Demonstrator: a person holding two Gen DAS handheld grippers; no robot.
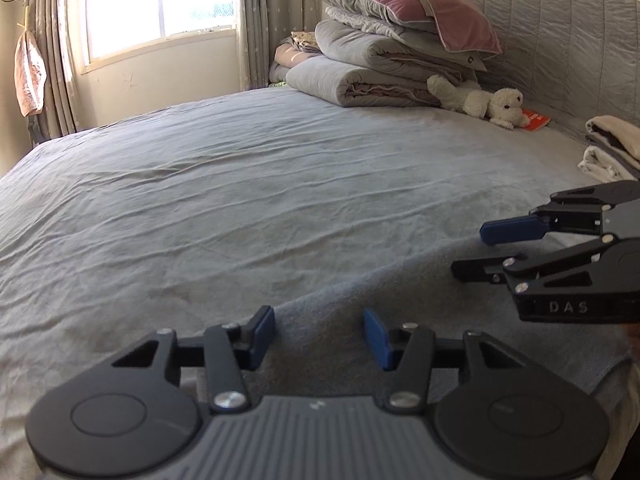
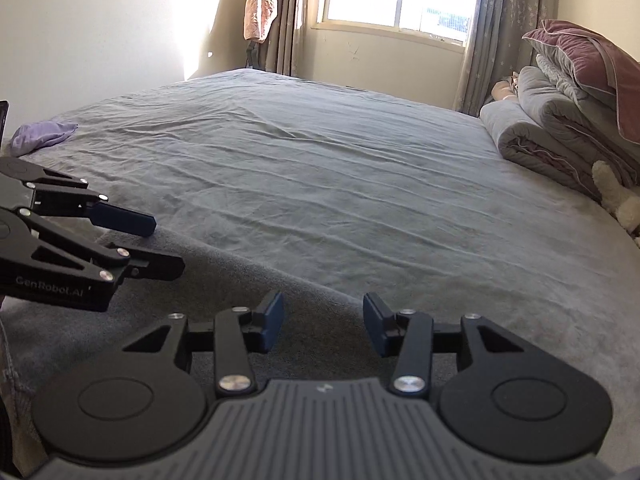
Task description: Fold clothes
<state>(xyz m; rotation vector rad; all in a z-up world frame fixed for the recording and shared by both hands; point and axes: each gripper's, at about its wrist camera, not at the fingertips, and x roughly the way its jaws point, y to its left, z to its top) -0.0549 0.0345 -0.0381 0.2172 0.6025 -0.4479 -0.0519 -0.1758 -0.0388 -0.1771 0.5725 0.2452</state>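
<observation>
Both claws hang half-spread and empty. Left gripper (image 1: 319, 334) and right gripper (image 2: 323, 325) sit side by side over the grey garment (image 1: 400, 300), which lies directly below and ahead on the bed (image 1: 240, 184). Its far edge runs crosswise. Neither hand looks nearer; both reach it alike.

Both my grippers sit side by side, low over the grey garment (image 1: 400, 288). Left gripper (image 1: 320, 334) jaws apart, gripping nothing. Right gripper (image 2: 323, 326) looks the same, I think.
</observation>
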